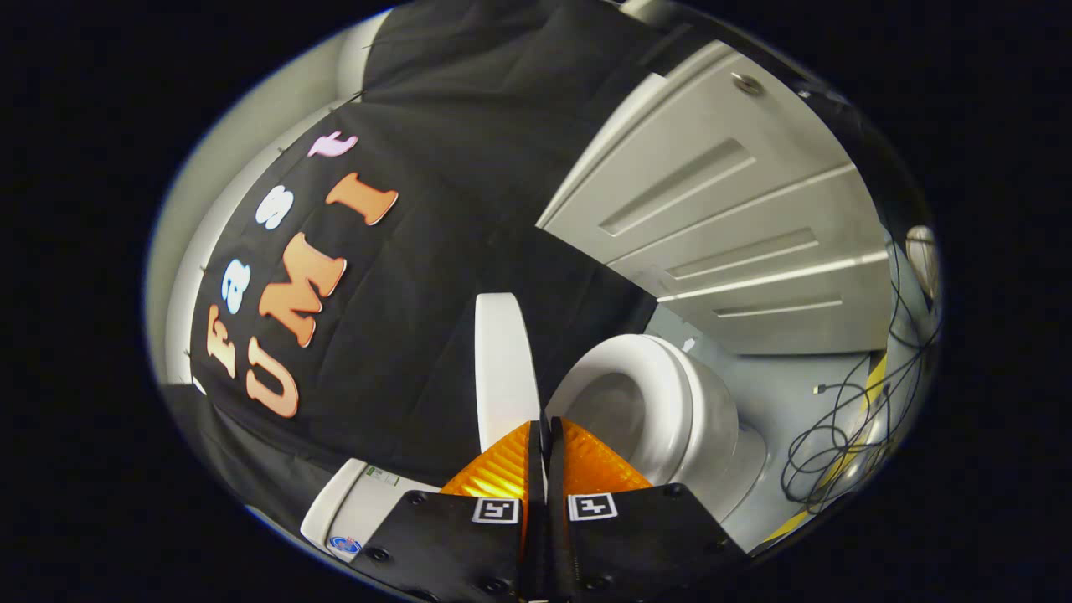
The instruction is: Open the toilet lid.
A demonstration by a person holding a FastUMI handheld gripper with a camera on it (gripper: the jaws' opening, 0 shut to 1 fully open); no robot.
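The white toilet lid (502,368) stands raised, nearly edge-on, just ahead of my fingers and leaning toward the tank (360,502). Beside it the white seat ring and bowl (662,394) lie uncovered. My gripper (545,425) is closed to a narrow slit, its orange fingers (502,469) meeting at the lid's free edge. A thin white sliver of that edge shows between the pads, so both fingers press on the lid.
A white panelled door (712,209) stands beyond the bowl. Loose black cables (837,435) lie on the grey floor past the toilet's base. The black cloth wall (435,251) hangs right behind the lid and the tank.
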